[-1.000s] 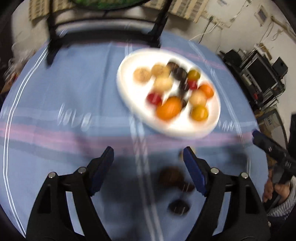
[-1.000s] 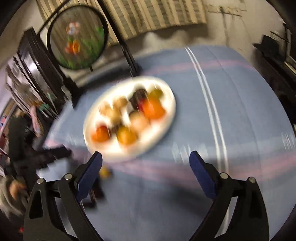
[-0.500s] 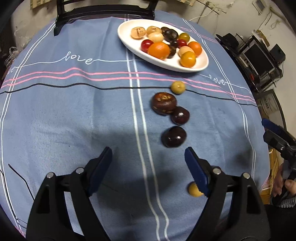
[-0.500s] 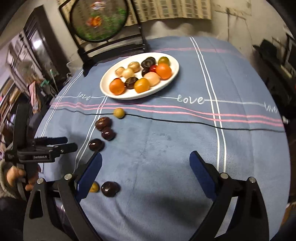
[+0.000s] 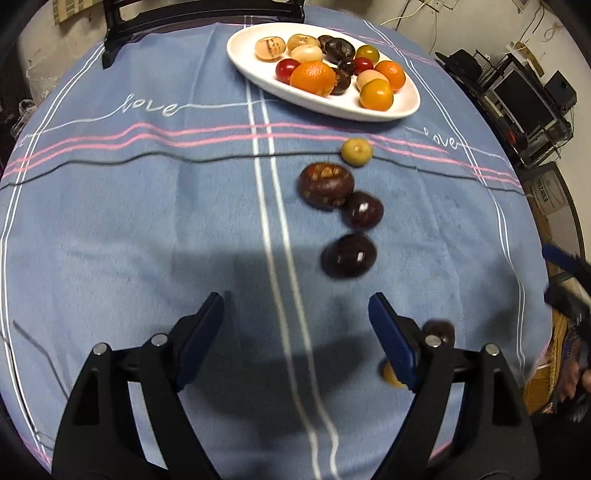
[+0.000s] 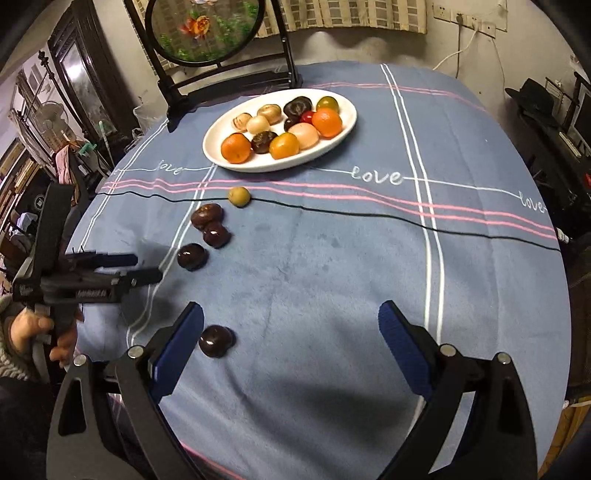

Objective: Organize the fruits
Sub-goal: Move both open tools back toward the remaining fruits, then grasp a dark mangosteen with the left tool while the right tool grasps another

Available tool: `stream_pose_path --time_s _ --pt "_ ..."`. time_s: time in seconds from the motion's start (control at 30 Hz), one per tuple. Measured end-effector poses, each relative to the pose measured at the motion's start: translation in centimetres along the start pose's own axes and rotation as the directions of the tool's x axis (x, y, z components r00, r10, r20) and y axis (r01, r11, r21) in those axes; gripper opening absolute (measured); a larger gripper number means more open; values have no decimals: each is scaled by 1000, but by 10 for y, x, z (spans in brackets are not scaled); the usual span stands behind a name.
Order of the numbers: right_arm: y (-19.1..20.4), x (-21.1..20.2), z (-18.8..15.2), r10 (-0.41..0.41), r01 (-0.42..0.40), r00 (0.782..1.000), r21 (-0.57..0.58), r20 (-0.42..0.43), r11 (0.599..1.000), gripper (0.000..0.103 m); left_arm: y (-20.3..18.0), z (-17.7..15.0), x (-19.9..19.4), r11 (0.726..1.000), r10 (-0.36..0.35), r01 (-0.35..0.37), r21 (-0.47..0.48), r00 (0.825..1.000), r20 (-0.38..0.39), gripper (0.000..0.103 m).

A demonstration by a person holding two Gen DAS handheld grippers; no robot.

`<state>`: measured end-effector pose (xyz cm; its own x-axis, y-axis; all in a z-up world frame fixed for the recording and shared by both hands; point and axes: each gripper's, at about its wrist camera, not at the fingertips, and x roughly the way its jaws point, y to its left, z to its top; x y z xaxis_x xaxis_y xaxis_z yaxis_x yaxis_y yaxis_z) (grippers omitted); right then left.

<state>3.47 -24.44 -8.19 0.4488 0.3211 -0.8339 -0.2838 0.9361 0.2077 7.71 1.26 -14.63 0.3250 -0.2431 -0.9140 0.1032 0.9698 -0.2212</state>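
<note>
Both my tongs released, holding nothing: left tongs (image 5: 295,314), right tongs (image 6: 290,323) over the desk (image 6: 332,258). Most fruits on white plate (image 6: 343,129); dark fruits (image 5: 349,254) loose on the cloth below it.

a lived-in home, likely a dining or living room: a table under a blue tablecloth (image 6: 332,258) stitched with "love" holds a white plate (image 6: 343,127) of fruit. behind it stand a round painted screen (image 6: 201,27) on a dark stand, checked curtains (image 6: 354,16) and a dark glass-fronted cabinet (image 6: 79,79). wall sockets with trailing cables (image 6: 463,44), shelves of electronics (image 5: 517,92) and clutter along the left wall crowd the edges.
</note>
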Motion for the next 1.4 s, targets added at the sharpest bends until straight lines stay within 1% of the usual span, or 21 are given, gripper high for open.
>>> stream_pose_path --time_s 0.07,0.23,0.3,0.37,0.43,0.47,0.5,0.57,0.63,0.7,0.87,0.97,1.03,1.1,1.27,1.3,1.37,1.4 --pt "-5 -3 -4 -11 11 1000 7 -1 1000 96 -5 9 5 1000 -12 12 1 1000 2 82" --pt "-22 -12 -12 -48 48 999 49 0 998 96 -25 19 13 998 -13 11 58 999 36 82" --pt "-31 -17 -16 -60 60 998 76 5 995 96 -28 21 16 997 -17 14 71 999 42 81" --pt "-37 -19 -19 -71 70 997 95 3 993 96 -29 23 21 997 -25 23 78 999 34 75" --pt "-42 -20 -22 -79 78 997 108 0 991 96 -29 23 25 997 -37 35 76 999 25 74" --pt "-43 -20 -23 -80 80 997 111 -1 991 96 -30 23 26 996 -43 41 78 999 23 69" --pt "-44 -20 -24 -81 81 997 115 -3 990 96 -31 22 28 995 -48 47 83 999 18 66" --pt "-46 -19 -25 -81 81 997 120 -9 989 96 -33 21 31 994 -54 53 93 999 5 54" --pt "-45 -18 -25 -79 80 997 118 -15 990 96 -33 21 33 994 -51 50 100 999 7 51" --pt "-44 -16 -25 -76 78 997 110 -20 991 96 -33 21 33 992 -62 61 108 998 10 35" --pt "-38 -12 -19 -58 60 998 92 -22 994 96 -31 13 19 992 -61 56 109 997 46 35" --pt "-27 -1 -11 -16 18 999 68 -32 998 96 -23 5 3 994 -49 42 106 996 69 34" --pt "-14 10 -4 12 -10 999 29 -45 1000 96 -11 -2 -9 996 -32 25 89 996 83 34" --pt "6 31 6 30 -33 998 -37 -61 999 96 2 -11 -18 998 -21 16 57 996 88 34" --pt "47 78 32 115 -122 990 -96 -81 988 96 41 -38 -46 998 33 -27 -49 993 110 34" --pt "53 84 35 121 -129 989 -107 -83 986 95 47 -43 -50 997 44 -37 -69 993 112 34" --pt "66 97 43 126 -138 988 -136 -92 981 89 61 -54 -57 992 70 -57 -115 991 112 34" --pt "70 101 45 128 -141 987 -145 -96 979 89 66 -58 -59 990 75 -61 -129 991 111 34"
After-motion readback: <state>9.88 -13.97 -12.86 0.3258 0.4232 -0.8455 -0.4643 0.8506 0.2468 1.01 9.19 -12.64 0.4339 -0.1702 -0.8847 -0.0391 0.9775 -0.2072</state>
